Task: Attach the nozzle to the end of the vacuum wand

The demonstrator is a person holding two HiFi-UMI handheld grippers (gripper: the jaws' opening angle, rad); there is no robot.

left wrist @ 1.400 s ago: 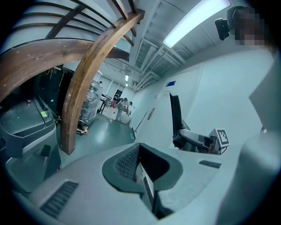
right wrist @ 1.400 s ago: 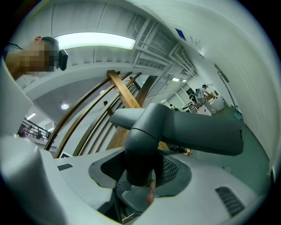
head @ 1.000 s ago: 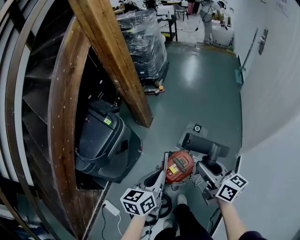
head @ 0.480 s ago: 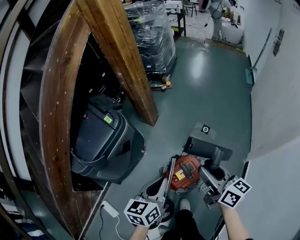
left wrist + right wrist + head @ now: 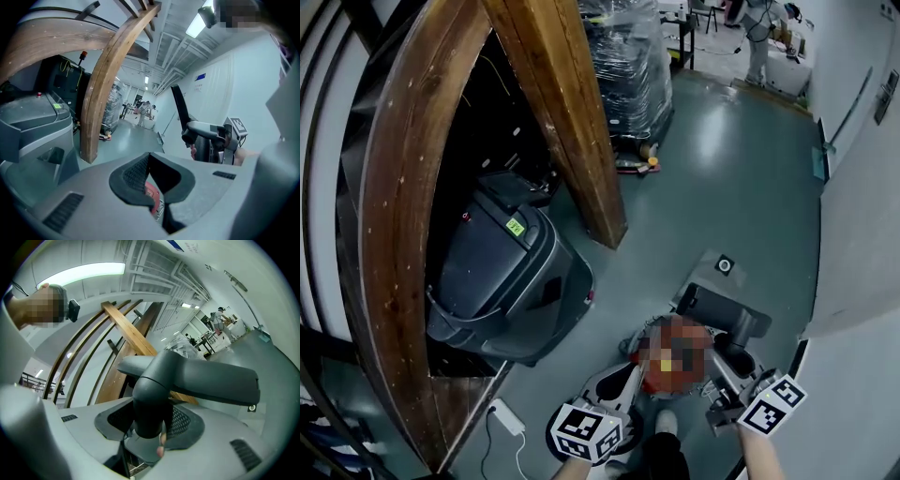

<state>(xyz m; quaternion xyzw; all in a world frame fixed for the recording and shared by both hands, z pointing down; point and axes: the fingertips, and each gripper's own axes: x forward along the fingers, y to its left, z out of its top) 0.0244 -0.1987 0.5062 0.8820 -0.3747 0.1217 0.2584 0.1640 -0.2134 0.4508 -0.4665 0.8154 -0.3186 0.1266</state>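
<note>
Head view first: compared with a second ago, both grippers sit lower, near the bottom edge of the frame, and the nozzle has come down with them. The right gripper [image 5: 727, 370] is clamped on the neck of the dark grey floor nozzle [image 5: 722, 307]. That puts the nozzle right next to the red vacuum [image 5: 673, 349], close to the white wall. The left gripper [image 5: 617, 382] is fully closed, just left of the vacuum. I can't pick out the wand for sure down there.

Off to the left, a big dark grey bin-like unit [image 5: 502, 281] sits by the curved wooden stair. Its lid is down, so no idea what's inside. The yellow-green sticker [image 5: 516, 226] on it is too small to read. A pallet [image 5: 633, 66] wrapped in plastic film stands past the wooden beam [image 5: 572, 112].

Left gripper view: pads pressed together with nothing pinched between them, and a bit of red vacuum shows through the gap underneath. The right gripper and nozzle are off to the right. There's a blue wall sign [image 5: 200, 76], unreadable.

Right gripper view: the nozzle's round neck sits squarely between the jaws, gripped, with its wide head stretching across above.
</note>
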